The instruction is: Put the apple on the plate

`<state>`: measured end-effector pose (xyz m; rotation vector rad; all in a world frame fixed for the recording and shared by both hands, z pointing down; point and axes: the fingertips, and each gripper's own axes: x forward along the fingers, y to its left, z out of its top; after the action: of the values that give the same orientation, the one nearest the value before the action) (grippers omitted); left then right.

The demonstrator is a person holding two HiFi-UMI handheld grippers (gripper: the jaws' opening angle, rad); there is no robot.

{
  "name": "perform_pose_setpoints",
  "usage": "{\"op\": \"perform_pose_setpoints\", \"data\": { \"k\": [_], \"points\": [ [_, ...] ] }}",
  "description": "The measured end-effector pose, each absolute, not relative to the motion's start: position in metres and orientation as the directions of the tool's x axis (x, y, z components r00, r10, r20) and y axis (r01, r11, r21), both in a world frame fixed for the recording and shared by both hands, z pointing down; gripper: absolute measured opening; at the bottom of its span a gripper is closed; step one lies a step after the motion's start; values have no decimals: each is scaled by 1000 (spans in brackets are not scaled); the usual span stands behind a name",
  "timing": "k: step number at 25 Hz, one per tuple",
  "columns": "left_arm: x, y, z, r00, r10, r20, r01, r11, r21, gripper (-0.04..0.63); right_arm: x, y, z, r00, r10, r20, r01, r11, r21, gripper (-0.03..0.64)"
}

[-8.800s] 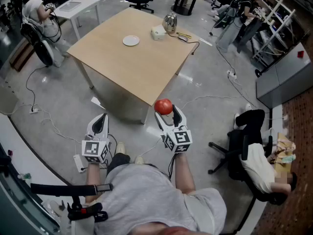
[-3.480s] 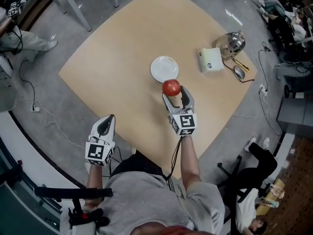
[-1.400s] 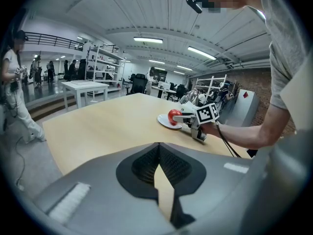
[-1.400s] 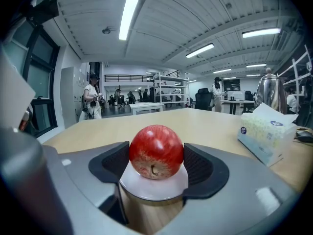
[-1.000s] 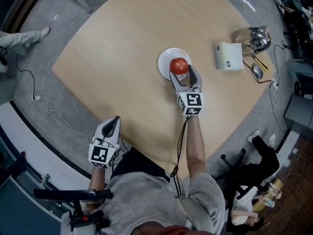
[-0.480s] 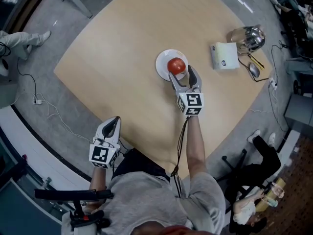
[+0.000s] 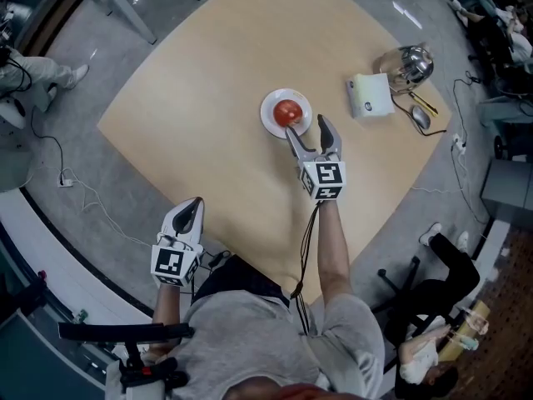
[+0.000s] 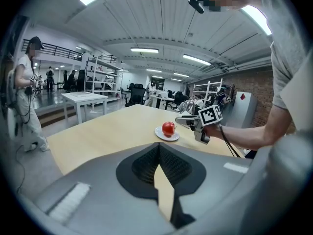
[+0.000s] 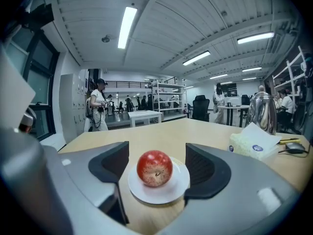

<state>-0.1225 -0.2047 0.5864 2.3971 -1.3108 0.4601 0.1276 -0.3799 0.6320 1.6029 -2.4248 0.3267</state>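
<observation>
A red apple sits on a small white plate near the middle of the light wooden table. My right gripper is open just behind the plate, on my side of it, and touches nothing. In the right gripper view the apple rests on the plate, with the dark fingers apart on either side. My left gripper hangs shut and empty off the table's near edge. The left gripper view shows the apple far ahead.
A tissue box, a metal kettle, a mouse and a pen lie at the table's far right. Cables run over the floor at left. An office chair stands at the lower right.
The right jaws have opened and let go of the apple, which now rests on the plate. The right gripper has drawn back a little. The left gripper has not moved.
</observation>
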Motion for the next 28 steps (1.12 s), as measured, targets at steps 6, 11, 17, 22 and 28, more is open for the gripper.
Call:
{"op": "perform_pose_setpoints", "data": {
  "k": [6, 11, 17, 22, 28],
  "points": [
    [-125, -199, 568, 514, -750, 417, -853, -501, 149, 20, 127, -362, 610, -388, -876, 288, -919, 391, -49, 333],
    [-126, -199, 555, 517, -766, 380, -851, -506, 138, 20, 128, -348, 589, -384, -883, 271, -918, 396, -11, 278],
    [-127, -176, 512, 522, -785, 335, -849, -516, 112, 20, 125, -305, 543, -384, -891, 244, -917, 399, 14, 225],
    [-128, -176, 498, 525, -801, 288, -848, -520, 98, 20, 115, -281, 528, -389, -895, 218, -917, 398, 0, 199],
    [-127, -171, 494, 538, -805, 250, -841, -534, 91, 20, 107, -251, 518, -385, -904, 184, -921, 390, -12, 167]
  ]
}}
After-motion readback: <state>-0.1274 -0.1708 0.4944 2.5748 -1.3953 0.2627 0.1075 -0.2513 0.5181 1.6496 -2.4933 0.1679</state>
